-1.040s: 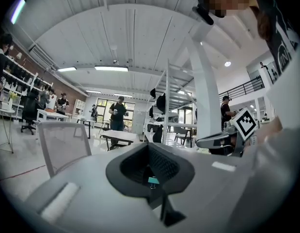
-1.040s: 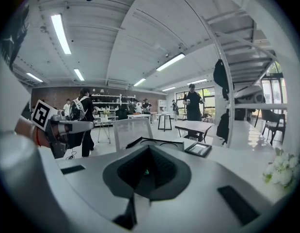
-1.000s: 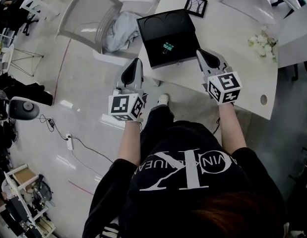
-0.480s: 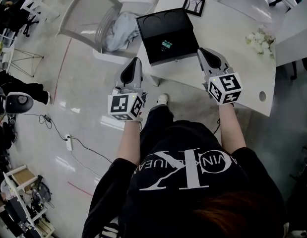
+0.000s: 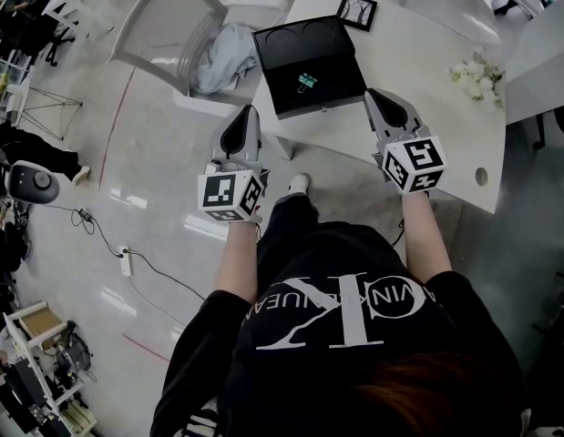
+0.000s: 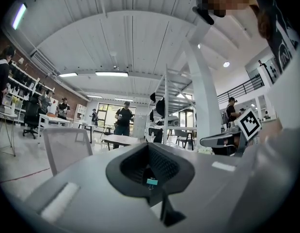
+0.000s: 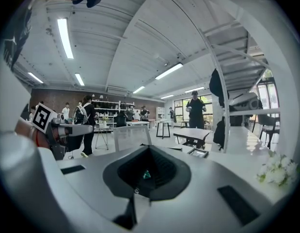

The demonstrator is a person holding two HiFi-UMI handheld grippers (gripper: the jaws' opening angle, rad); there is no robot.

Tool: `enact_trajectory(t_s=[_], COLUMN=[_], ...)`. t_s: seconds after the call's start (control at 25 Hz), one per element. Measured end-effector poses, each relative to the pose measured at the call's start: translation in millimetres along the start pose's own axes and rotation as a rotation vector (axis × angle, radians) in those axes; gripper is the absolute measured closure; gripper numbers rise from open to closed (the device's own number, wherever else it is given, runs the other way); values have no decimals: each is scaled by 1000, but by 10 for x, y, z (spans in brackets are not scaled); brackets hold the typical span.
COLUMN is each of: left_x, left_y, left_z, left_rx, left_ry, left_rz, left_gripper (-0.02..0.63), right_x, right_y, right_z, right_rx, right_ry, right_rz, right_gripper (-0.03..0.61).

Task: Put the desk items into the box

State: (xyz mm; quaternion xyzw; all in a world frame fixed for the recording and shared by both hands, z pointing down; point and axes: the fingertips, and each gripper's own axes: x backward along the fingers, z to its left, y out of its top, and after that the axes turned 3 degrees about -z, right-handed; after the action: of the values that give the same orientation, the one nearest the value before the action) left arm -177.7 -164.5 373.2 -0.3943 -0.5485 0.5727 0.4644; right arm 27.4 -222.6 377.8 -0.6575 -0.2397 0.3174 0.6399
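An open black box (image 5: 309,62) lies on the white table (image 5: 427,53), with a green binder clip (image 5: 306,81) on its floor. My left gripper (image 5: 248,114) hovers off the table's near left corner, shut and holding nothing. My right gripper (image 5: 374,96) is over the table just right of the box's near corner, also shut and holding nothing. Both point level toward the box. The clip (image 6: 152,181) shows through the closed jaws in the left gripper view, and the same clip (image 7: 146,174) in the right gripper view.
A framed picture (image 5: 359,10) lies beyond the box. White flowers (image 5: 477,76) sit at the table's right, near a cable hole (image 5: 483,177). A grey chair (image 5: 163,16) with a cloth (image 5: 222,53) on it stands left of the table. People stand far off.
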Motion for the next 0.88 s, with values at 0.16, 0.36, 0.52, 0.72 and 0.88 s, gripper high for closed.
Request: enact_trajectory(t_s=[0.16, 0.36, 0.52, 0.72, 0.88], left_x=[13, 39, 36, 27, 22], left_y=[14, 16, 24, 35, 31], left_z=[10, 13, 29, 16, 20], left_rx=[-2, 1, 4, 3, 3], left_ry=[6, 11, 16, 15, 15], left_rz=[-5, -6, -8, -6, -5], left_gripper=[603, 603, 604, 604, 604], right_x=[7, 34, 43, 57, 49], right_y=[13, 12, 11, 29, 30], right_z=[8, 30, 18, -3, -4], right_rx=[2, 6, 9, 8, 9], right_ry=[1, 6, 2, -1, -1], right_rz=[-5, -6, -3, -8, -10], right_gripper=[565, 565, 565, 565, 565])
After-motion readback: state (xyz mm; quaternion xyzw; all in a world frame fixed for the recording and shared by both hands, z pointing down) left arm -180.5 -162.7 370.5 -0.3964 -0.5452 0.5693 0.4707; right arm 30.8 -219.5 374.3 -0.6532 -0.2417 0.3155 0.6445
